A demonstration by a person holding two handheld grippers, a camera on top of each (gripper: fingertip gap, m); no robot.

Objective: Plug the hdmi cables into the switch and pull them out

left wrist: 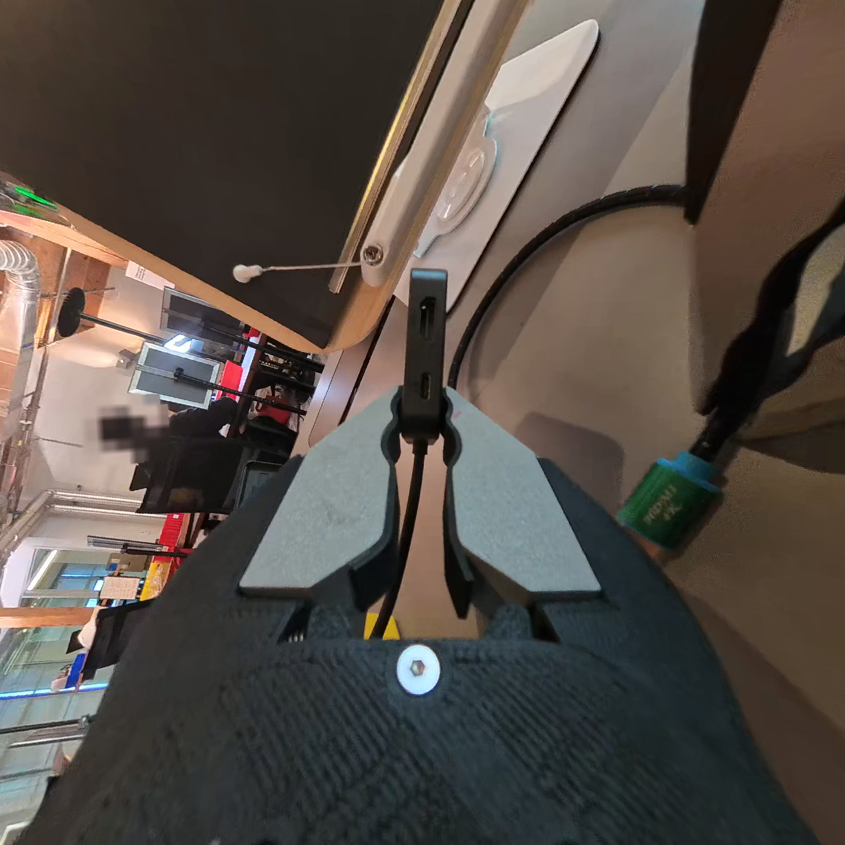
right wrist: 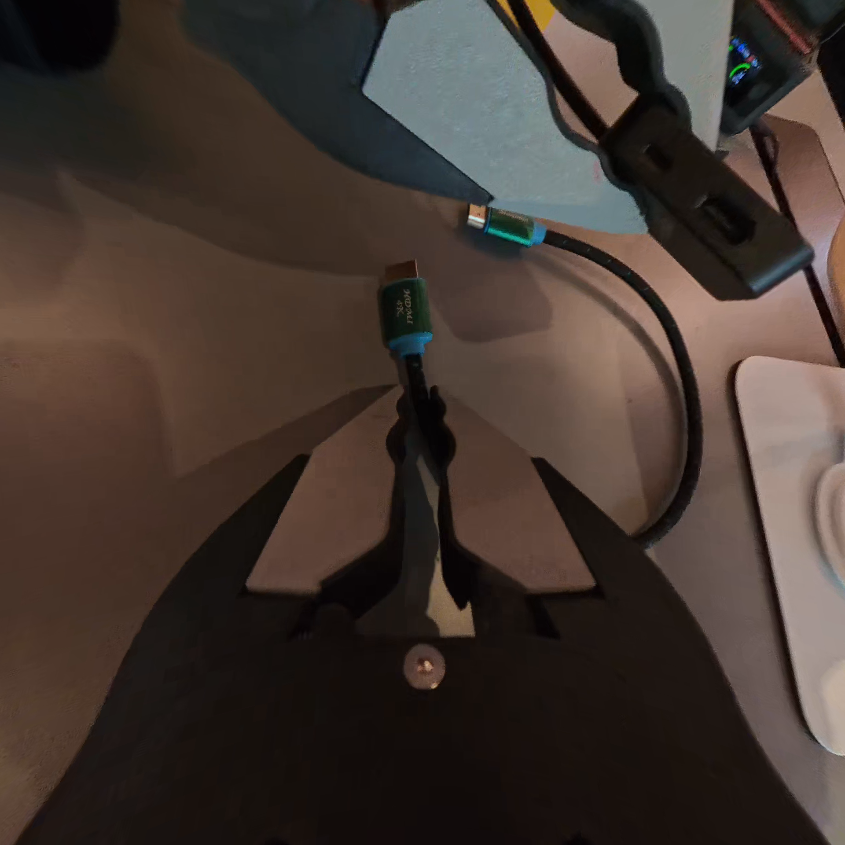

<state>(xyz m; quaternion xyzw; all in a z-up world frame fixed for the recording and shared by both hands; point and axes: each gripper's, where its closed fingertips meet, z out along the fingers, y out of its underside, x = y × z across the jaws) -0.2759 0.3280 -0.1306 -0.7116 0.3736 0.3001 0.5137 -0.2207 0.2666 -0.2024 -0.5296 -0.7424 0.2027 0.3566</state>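
i am holding the black switch [left wrist: 426, 347] off the table [left wrist: 571, 411], my left gripper [left wrist: 421, 414] clamped on its lower end so its two empty ports are facing the camera. my right gripper [right wrist: 418, 402] is pinching the braided cable [right wrist: 416, 375] just behind a green hdmi plug [right wrist: 404, 311], which is pointing away, apart from the switch [right wrist: 713, 215] up to the right. a second green plug [right wrist: 505, 226] is lying on the table under the left gripper, its cable looping round near a white pad [right wrist: 786, 503]. a dark board [left wrist: 205, 137] is leaning behind.
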